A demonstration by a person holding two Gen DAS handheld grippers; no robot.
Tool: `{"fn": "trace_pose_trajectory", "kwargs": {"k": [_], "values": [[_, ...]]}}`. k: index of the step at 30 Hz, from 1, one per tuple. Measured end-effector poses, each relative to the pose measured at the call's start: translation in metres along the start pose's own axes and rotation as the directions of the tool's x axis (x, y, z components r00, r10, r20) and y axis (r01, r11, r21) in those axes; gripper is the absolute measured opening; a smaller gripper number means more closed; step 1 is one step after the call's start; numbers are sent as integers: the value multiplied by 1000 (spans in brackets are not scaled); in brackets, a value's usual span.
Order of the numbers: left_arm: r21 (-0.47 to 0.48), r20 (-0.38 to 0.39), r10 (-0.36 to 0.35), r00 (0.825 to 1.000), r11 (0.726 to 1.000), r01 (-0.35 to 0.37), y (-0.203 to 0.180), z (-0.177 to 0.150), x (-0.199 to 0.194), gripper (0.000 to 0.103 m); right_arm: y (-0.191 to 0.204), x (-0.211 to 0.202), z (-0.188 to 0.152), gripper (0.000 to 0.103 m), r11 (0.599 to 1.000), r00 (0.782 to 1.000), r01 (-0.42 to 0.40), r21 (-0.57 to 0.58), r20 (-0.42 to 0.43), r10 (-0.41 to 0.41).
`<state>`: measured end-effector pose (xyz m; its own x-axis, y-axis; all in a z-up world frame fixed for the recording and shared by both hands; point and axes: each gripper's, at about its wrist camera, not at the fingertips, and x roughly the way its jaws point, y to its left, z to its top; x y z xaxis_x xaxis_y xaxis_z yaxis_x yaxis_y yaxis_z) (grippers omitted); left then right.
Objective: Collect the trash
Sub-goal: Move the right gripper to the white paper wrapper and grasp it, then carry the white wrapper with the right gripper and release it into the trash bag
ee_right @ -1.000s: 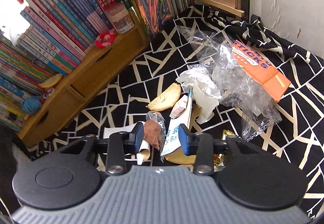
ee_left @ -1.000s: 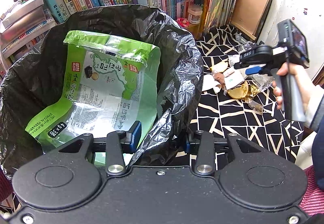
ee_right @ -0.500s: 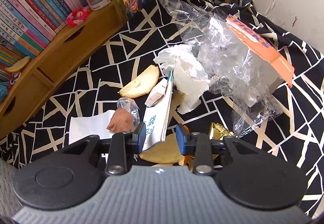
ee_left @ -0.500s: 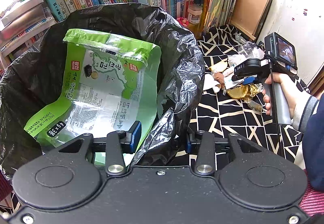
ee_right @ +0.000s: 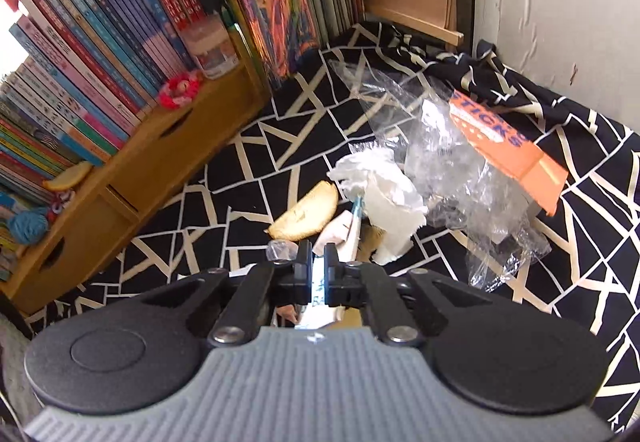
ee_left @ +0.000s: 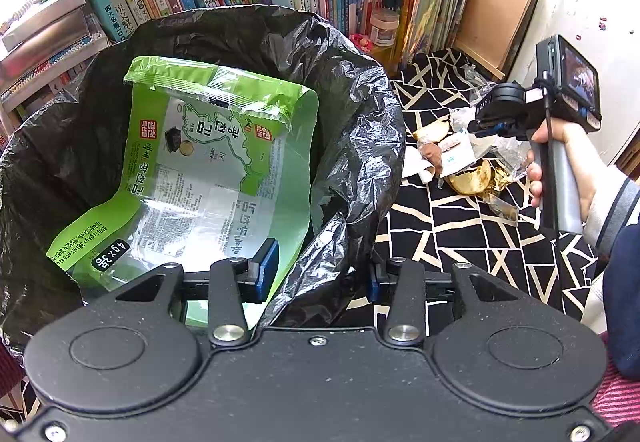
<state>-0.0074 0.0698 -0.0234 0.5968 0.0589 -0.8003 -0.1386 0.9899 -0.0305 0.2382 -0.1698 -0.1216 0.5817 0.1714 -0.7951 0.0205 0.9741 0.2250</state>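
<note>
A black trash bag fills the left wrist view, and a green seaweed wrapper lies inside it. My left gripper is open and straddles the bag's near rim. To the right, a litter pile lies on the patterned cloth. In the right wrist view the pile holds a crumpled white tissue, a clear wrapper with an orange "STICKS" label and a half-round pastry. My right gripper is shut on a white paper packet with blue print, standing edge-up in the pile. Gold foil lies beside it.
Rows of books on a wooden shelf unit line the back and left. A small jar stands on the shelf. A white wall closes the right side. A person's hand holds the right gripper's handle.
The right gripper's fingers closed from open onto the white packet as it came down to the pile. The left gripper and the bag stayed still.
</note>
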Motion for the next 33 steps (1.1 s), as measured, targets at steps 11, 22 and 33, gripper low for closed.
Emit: {"fn": "trace_pose_trajectory", "kwargs": {"k": [11, 22, 33], "values": [[7, 2, 6, 1000, 1000, -6, -1, -1, 2, 42, -16, 36, -19, 48, 999, 996, -11, 47, -85, 15], [8, 3, 6, 1000, 1000, -6, 0, -2, 3, 42, -12, 62, -30, 26, 996, 991, -32, 81, -124, 42], [6, 2, 5, 1000, 1000, -5, 0, -2, 3, 42, 4, 19, -14, 7, 999, 998, -23, 49, -54, 26]]}}
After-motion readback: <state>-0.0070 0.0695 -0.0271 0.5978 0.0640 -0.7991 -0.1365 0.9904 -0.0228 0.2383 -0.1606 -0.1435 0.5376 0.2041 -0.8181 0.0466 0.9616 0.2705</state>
